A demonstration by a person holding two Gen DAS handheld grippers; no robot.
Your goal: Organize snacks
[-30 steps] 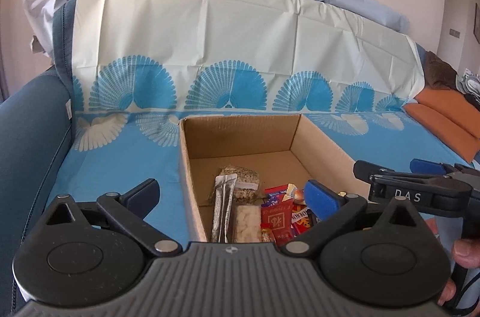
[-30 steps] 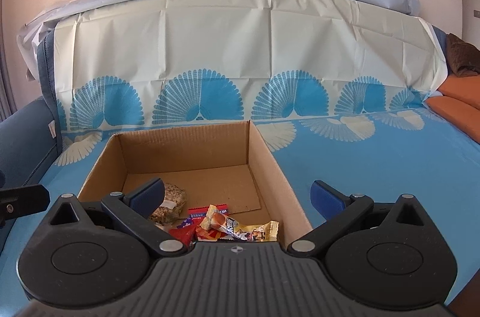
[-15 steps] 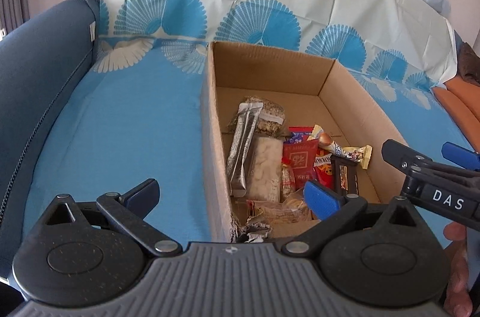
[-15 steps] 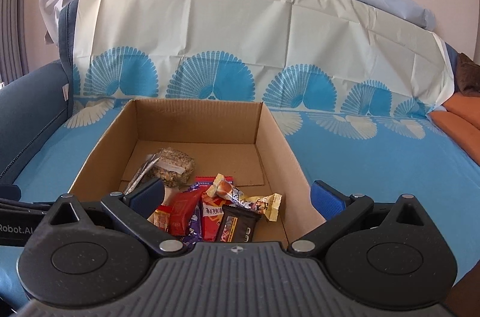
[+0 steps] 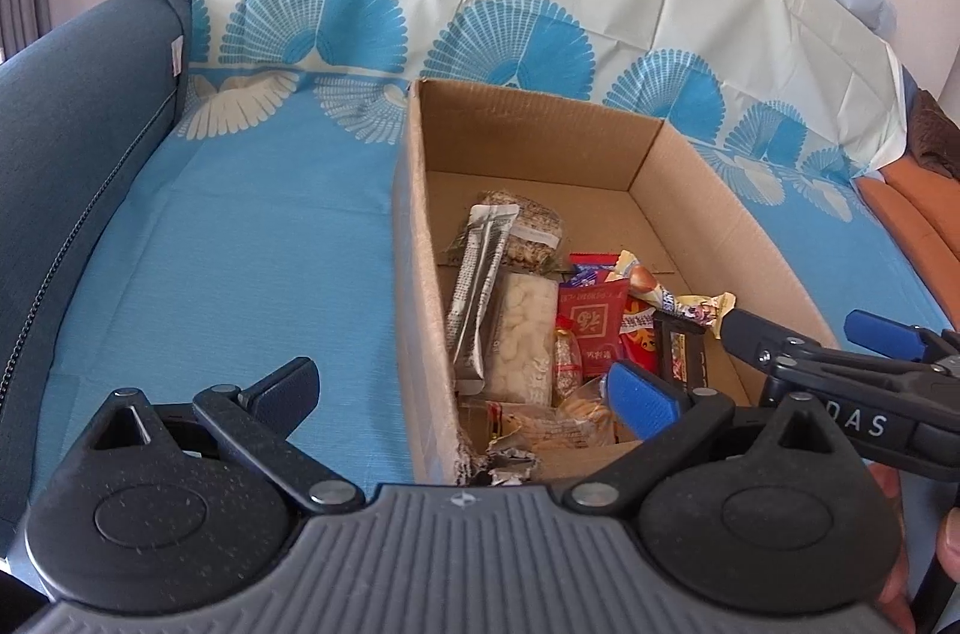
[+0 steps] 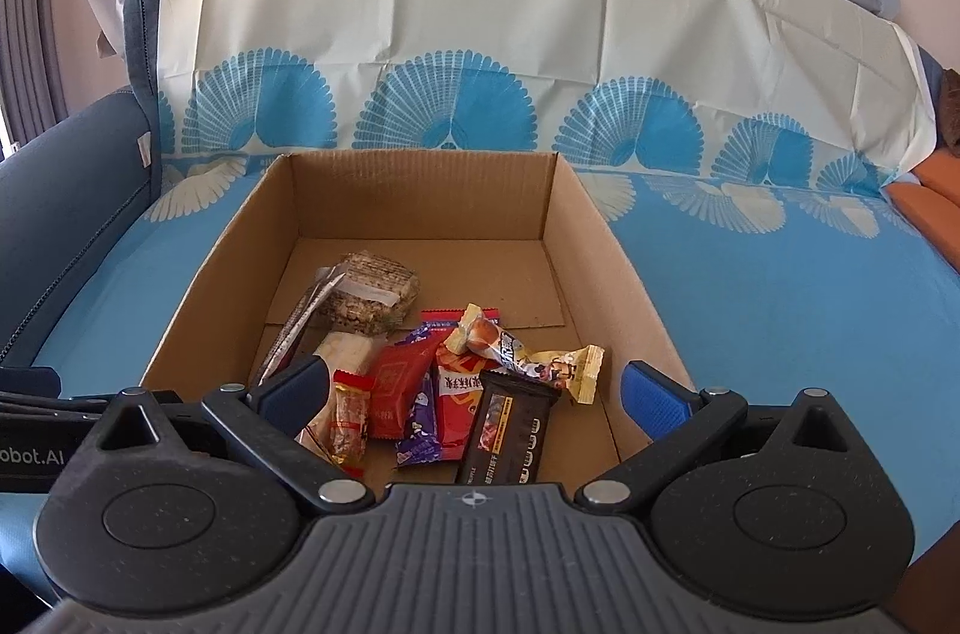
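We note the cardboard box [image 6: 606, 268] on the blue sofa cover [image 6: 780, 286], snacks [image 6: 456, 382] heaped at its near end. Both tongs, left gripper [image 5: 462, 388] and right gripper [image 6: 477, 388], are spread wide, holding nothing. We judge the wrappers light, crinkly, slippery: pinch the black bar [image 6: 510, 430] across its middle.

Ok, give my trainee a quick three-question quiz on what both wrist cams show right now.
1. True or false: both grippers' jaws are open and hold nothing.
2. Where do the snacks lie in the box? A) bunched at the near end B) spread along the far wall C) outside on the blue cloth
3. Fill in: the silver stick pack lies along the box's ____ wall, seen from the left gripper.

Key: 1 true; 2 A; 3 left. The right gripper hovers over the near snacks.
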